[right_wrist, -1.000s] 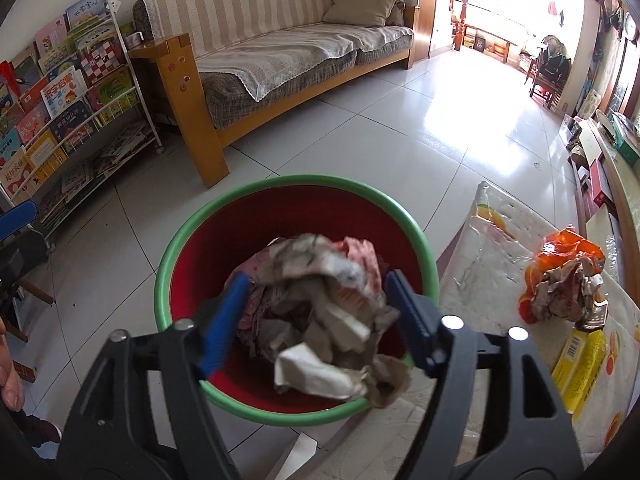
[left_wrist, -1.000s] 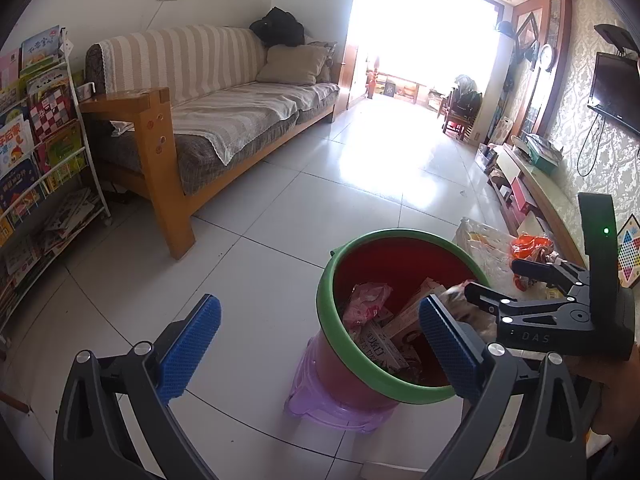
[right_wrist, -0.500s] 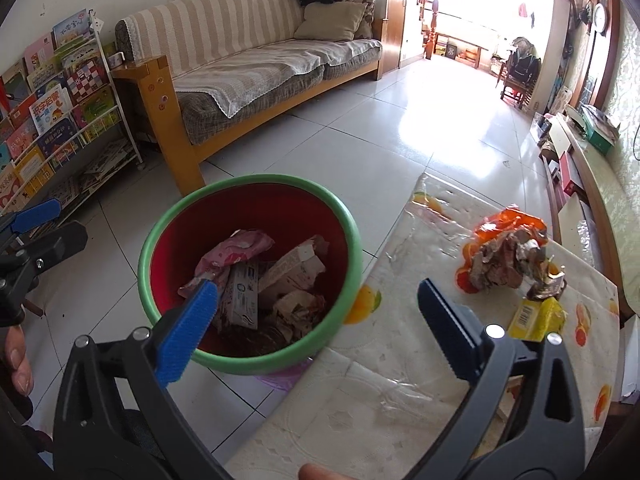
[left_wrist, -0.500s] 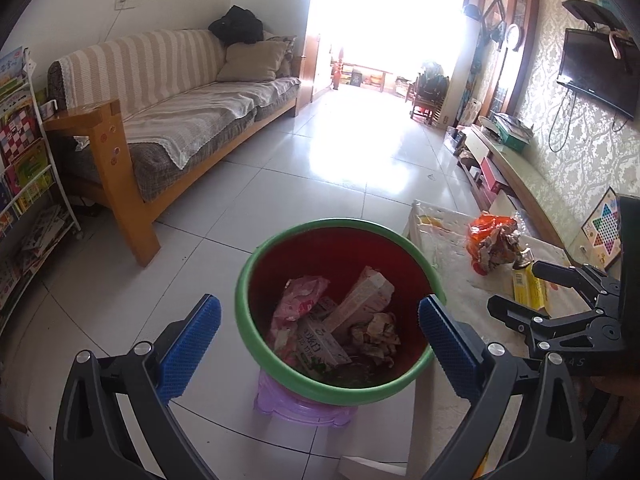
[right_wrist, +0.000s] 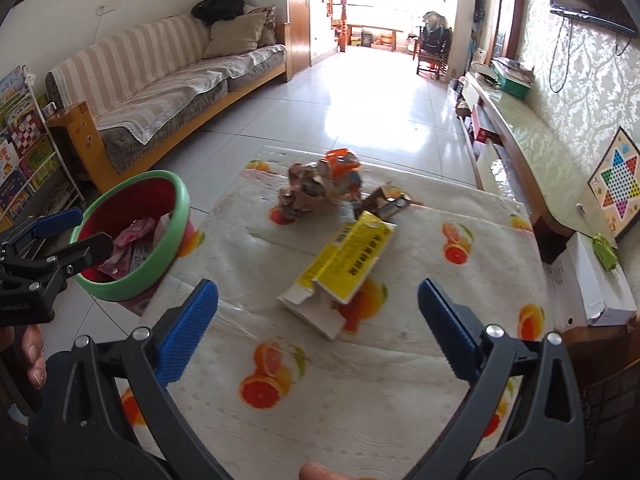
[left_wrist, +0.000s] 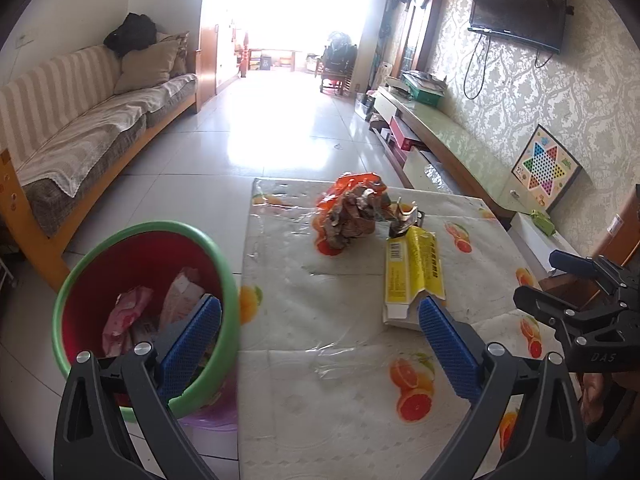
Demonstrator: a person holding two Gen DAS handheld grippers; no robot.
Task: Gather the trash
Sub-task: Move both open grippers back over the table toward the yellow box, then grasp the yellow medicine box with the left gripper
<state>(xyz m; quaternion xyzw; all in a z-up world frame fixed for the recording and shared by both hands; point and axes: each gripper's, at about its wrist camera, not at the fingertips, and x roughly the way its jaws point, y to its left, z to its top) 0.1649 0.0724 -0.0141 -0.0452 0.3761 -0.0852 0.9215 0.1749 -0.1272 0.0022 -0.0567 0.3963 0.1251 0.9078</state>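
While both cameras are pointed down at the table (left_wrist: 360, 380), different edges of the scene are given by each. From the left wrist view, the inside of the bin (left_wrist: 100, 248) is seen: a red wall, a green rim, and wrappers lying at the bottom, with a purple stool partly visible beneath it. From the right wrist view, the bin (right_wrist: 176, 216) is shown only at a slant beside the table's left edge, and a bookshelf (right_wrist: 24, 160) next to the sofa (right_wrist: 160, 88) is added, which is cut out of the other view.

The left gripper (left_wrist: 318, 340) is seen with its blue pads spread wide and nothing between them; one pad overlaps the bin's rim in the picture. The right gripper (right_wrist: 318, 328) is likewise spread wide and empty, held above the fruit-printed tablecloth.

The trash left on the table is a flattened yellow box (right_wrist: 348, 256), lying just ahead of the right gripper, and a crumpled heap of paper and orange plastic (right_wrist: 320, 188) beyond it, with a small torn carton (right_wrist: 388, 200) just beside the heap. What the heap is made of cannot be told exactly. A fingertip (right_wrist: 316, 472) is cut off at the bottom edge of the right view.
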